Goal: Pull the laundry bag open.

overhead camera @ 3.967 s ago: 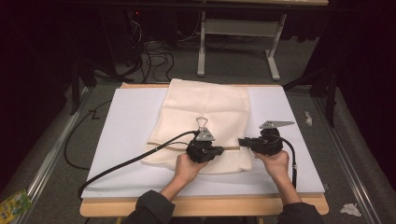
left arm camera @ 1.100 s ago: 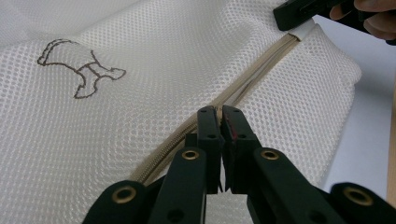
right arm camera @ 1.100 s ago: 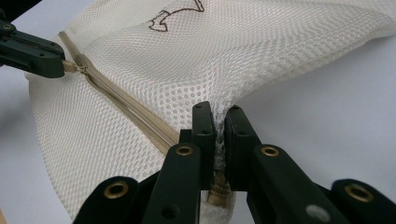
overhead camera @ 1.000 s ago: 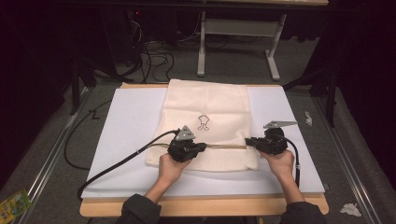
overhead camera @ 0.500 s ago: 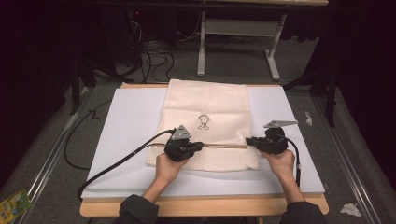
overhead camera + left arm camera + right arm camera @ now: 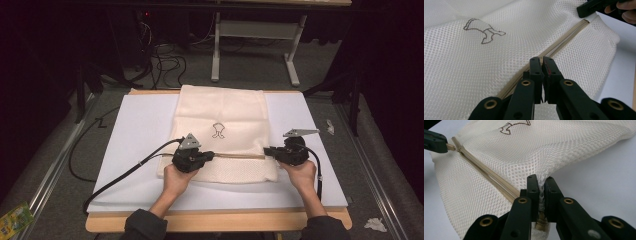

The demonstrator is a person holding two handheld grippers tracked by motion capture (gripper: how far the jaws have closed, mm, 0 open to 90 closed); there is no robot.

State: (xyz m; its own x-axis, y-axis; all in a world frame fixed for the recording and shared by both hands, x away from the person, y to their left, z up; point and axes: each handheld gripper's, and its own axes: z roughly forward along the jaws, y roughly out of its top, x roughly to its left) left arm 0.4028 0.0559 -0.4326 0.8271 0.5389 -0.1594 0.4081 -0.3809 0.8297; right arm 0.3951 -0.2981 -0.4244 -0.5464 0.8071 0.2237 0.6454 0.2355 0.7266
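White mat point(image 6: 135, 130): mesh bag point(image 6: 222, 112); zipper pull hidden between jaws.

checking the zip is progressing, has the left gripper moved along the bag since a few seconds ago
Yes. The left gripper has slid left along the zipper, from below the printed logo to left of it.

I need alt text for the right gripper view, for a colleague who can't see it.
The right claw, jaws shut, pinches a bunched corner of the cream mesh laundry bag where its beige zipper ends. The zipper runs away up-left to the left claw, which grips its pull. The bag lies on a white table sheet.
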